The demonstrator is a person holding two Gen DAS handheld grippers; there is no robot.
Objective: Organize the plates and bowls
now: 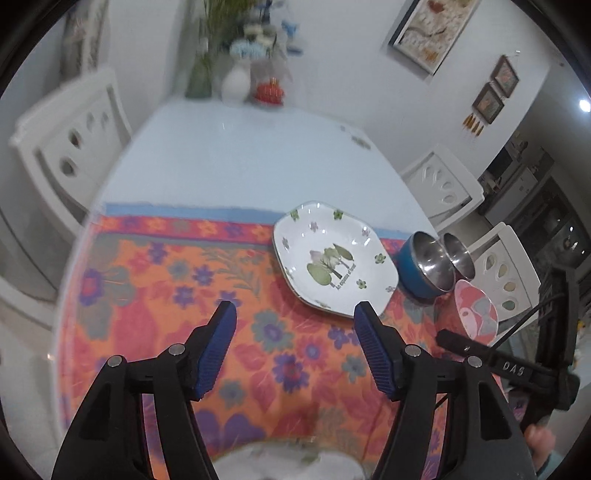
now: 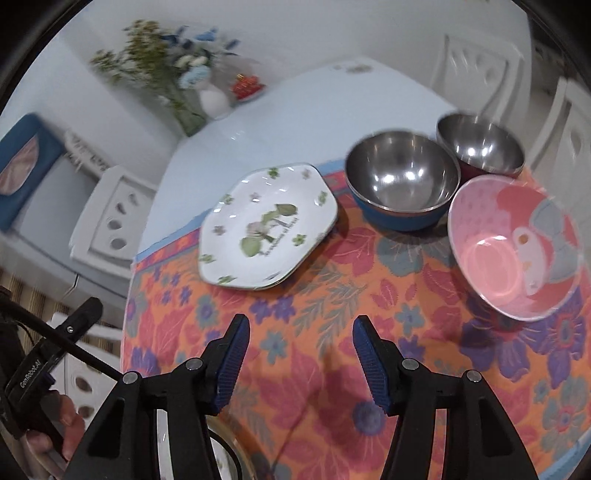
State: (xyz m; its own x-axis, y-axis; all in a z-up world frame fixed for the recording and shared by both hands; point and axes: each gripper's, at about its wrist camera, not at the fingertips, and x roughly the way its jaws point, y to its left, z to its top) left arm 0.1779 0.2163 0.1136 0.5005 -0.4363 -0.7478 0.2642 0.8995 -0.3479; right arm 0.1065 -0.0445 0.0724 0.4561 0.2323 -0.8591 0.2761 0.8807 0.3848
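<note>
white table (image 1: 229, 158) fills most of both views, pushed against a wall. orange flowered cloth (image 1: 177, 280) covers its near part, blue edge strip along the far side of the cloth. white chairs (image 1: 70, 147) stand around the table, cut-out holes in the backs.

on the cloth, a white eight-sided plate (image 1: 332, 258) with green flower prints and a tree picture in the middle, looks like a second plate edge under it but hard to tell. just right of it a steel bowl with a blue outside (image 2: 402, 177), upright. behind that and touching or nearly touching, a second steel bowl (image 2: 480, 142) with a dark red outside. nearest on the right, a pink bowl (image 2: 517, 247) with a cartoon print inside, upright on the cloth, just beside the two steel ones. another white dish rim (image 1: 288, 461) shows at the very bottom under the left tool, mostly hidden.

far end of the table: vases with flowers (image 1: 221, 74), blurred, and a small red thing (image 1: 269, 92) beside them. framed pictures (image 1: 432, 29) on the wall.

left gripper (image 1: 295, 310) jaws spread wide, nothing between the blue pads, hanging over bare cloth, near the plate's front edge. right gripper (image 2: 299, 325) also released, jaws wide apart, empty, above the cloth in front of plate and bowls, touching none.
</note>
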